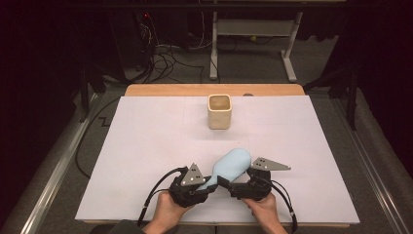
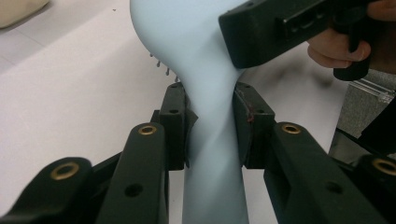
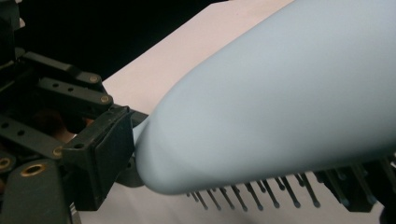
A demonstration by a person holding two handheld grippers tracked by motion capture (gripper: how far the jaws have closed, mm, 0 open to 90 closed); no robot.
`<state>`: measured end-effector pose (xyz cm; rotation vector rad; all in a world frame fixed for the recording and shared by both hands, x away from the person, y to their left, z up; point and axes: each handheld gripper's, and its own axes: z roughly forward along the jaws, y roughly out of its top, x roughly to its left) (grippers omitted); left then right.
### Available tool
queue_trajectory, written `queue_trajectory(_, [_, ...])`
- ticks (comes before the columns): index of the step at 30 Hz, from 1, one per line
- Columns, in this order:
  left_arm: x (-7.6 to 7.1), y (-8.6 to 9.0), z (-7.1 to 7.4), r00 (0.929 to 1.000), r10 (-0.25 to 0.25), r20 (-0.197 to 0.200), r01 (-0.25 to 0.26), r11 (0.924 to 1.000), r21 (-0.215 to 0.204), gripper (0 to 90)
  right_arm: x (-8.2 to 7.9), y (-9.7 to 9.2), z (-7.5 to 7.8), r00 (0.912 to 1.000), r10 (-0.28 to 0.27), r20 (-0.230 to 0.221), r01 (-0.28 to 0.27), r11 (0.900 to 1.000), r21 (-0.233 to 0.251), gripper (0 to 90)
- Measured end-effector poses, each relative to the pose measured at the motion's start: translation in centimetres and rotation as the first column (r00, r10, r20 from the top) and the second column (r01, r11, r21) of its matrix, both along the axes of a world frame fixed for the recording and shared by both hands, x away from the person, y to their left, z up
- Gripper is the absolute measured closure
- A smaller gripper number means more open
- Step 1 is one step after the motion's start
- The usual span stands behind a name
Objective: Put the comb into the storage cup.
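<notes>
Near edge: left tool point(image 1: 213, 181) clamps the handle of the pale blue hairbrush point(image 1: 233, 165); its long axis runs far-right over the table point(image 1: 146, 146), head beside the right tool point(image 1: 243, 179), whose grip cannot be judged.

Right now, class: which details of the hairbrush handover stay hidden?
- Right gripper in the high view: whether it is shut, hidden by the hairbrush.
- Handle end in the left gripper view: cut off by the bottom edge.
- Cup in the high view: contents too small to tell.
</notes>
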<state>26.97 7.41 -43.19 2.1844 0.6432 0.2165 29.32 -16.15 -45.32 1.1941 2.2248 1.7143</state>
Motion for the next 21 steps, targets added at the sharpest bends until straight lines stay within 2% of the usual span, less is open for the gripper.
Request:
queue_trajectory(4, [0.06,-0.17,-0.13,1.0000,-0.003,-0.006,0.003,1.0000,0.002,68.7,0.27,-0.07,0.03,0.9997,0.006,-0.024,-0.006,1.0000,0.006,16.3])
queue_trajectory(14, [0.17,-0.04,-0.07,1.0000,0.002,-0.008,-0.002,1.0000,-0.005,68.8,0.22,0.19,0.59,0.9998,0.014,-0.016,-0.014,0.9999,-0.001,21.8])
queue_trajectory(17, [0.19,-0.01,-0.07,1.0000,0.001,-0.008,-0.001,1.0000,-0.003,68.9,0.23,0.22,0.64,0.9998,0.014,-0.013,-0.014,0.9999,-0.002,22.9])
queue_trajectory(20, [0.14,-0.04,-0.14,1.0000,0.007,-0.001,-0.007,1.0000,0.003,69.0,-0.15,0.53,0.76,0.9997,0.002,0.025,-0.002,0.9999,-0.012,24.2])
queue_trajectory(21, [0.14,-0.04,-0.14,1.0000,0.007,-0.001,-0.007,1.0000,0.003,69.0,-0.15,0.53,0.76,0.9997,0.002,0.025,-0.002,0.9999,-0.012,24.2])
